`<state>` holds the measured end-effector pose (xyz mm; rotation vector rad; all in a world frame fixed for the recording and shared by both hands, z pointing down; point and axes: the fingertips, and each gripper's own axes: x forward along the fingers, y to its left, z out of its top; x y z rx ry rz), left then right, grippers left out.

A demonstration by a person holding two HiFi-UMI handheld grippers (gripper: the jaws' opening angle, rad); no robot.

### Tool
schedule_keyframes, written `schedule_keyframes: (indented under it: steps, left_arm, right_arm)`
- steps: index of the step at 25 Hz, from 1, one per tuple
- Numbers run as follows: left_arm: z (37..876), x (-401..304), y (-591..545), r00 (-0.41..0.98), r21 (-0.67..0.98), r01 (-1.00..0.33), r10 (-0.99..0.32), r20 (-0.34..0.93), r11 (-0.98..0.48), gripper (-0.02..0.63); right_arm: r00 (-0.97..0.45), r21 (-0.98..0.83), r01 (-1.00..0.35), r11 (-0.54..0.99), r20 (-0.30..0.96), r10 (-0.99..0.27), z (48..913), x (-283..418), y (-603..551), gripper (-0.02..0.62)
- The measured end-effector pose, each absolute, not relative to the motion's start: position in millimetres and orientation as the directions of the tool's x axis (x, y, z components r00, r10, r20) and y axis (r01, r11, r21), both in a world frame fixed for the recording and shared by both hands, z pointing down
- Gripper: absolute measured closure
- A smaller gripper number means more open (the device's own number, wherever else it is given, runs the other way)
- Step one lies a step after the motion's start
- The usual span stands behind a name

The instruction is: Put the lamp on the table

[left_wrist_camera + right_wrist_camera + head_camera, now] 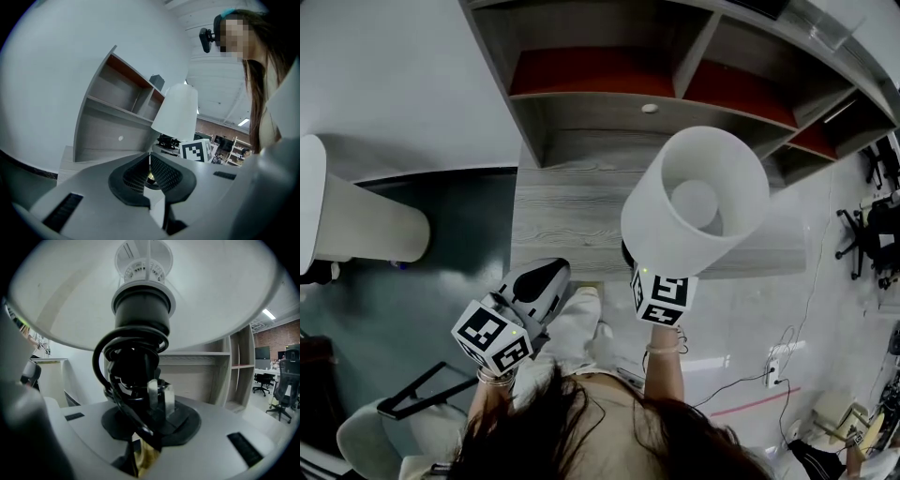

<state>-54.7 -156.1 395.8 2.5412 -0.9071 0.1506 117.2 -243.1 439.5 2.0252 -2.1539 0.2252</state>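
Observation:
The lamp (698, 202) has a wide white shade and a black stem wound with black cable (136, 357). It hangs upright in the air over the front part of the grey wooden table (567, 220). My right gripper (146, 414) is shut on the stem just under the shade; in the head view only its marker cube (661, 298) shows below the shade. My left gripper (546, 277) is to the left of the lamp, near the table's front edge, shut with nothing in it. From the left gripper view the lamp shade (177, 112) is ahead and to the right.
A grey shelf unit (609, 103) with red-lined compartments stands at the table's back. A white curved counter (366, 225) is to the left. A power strip (775, 366) with cables lies on the floor at the right, and black office chairs (872, 230) stand further right.

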Motion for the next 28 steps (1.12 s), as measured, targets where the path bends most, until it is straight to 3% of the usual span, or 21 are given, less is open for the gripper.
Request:
schedule_keyframes:
  steps: [28]
  left_arm:
    - [438, -60, -210, 0.779, 0.419, -0.628, -0.526, 0.342, -0.656, 0.587]
  right_arm:
    - [-0.055, -0.010, -0.998, 0.054, 0.308, -0.950, 508, 106, -311, 0.498]
